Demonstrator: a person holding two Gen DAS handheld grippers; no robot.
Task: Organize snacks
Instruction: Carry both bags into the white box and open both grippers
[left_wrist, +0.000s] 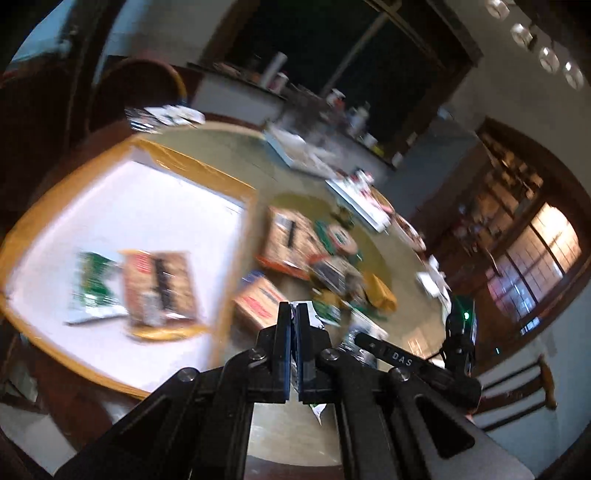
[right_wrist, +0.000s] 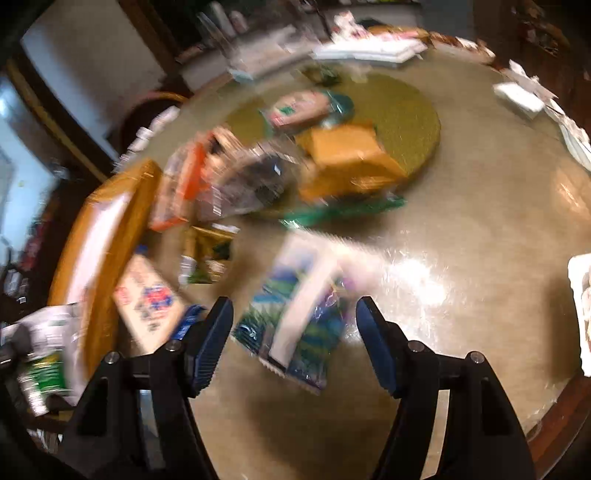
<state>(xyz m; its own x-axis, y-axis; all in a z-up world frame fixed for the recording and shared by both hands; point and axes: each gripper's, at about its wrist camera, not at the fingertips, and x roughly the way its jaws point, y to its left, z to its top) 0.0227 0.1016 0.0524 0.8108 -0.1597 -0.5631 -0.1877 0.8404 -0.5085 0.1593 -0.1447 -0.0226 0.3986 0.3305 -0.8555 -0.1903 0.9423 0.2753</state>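
My left gripper (left_wrist: 294, 314) is shut on a thin white and green snack packet (left_wrist: 313, 321), held above the table beside a yellow-rimmed white tray (left_wrist: 155, 206). In the tray lie a green packet (left_wrist: 94, 288) and a brown cracker pack (left_wrist: 159, 288). My right gripper (right_wrist: 293, 317) is open, its fingers on either side of a blue-green and white snack packet (right_wrist: 295, 317) lying on the table. A loose pile of snacks (right_wrist: 258, 173) lies beyond it, with an orange packet (right_wrist: 347, 162) on a green mat (right_wrist: 410, 110). Both views are blurred.
A small box (right_wrist: 147, 299) and a gold-green packet (right_wrist: 207, 254) lie left of the right gripper. The tray's edge (right_wrist: 103, 236) is at far left. White trays and clutter (right_wrist: 369, 48) line the table's far side. A chair (left_wrist: 136, 88) stands behind.
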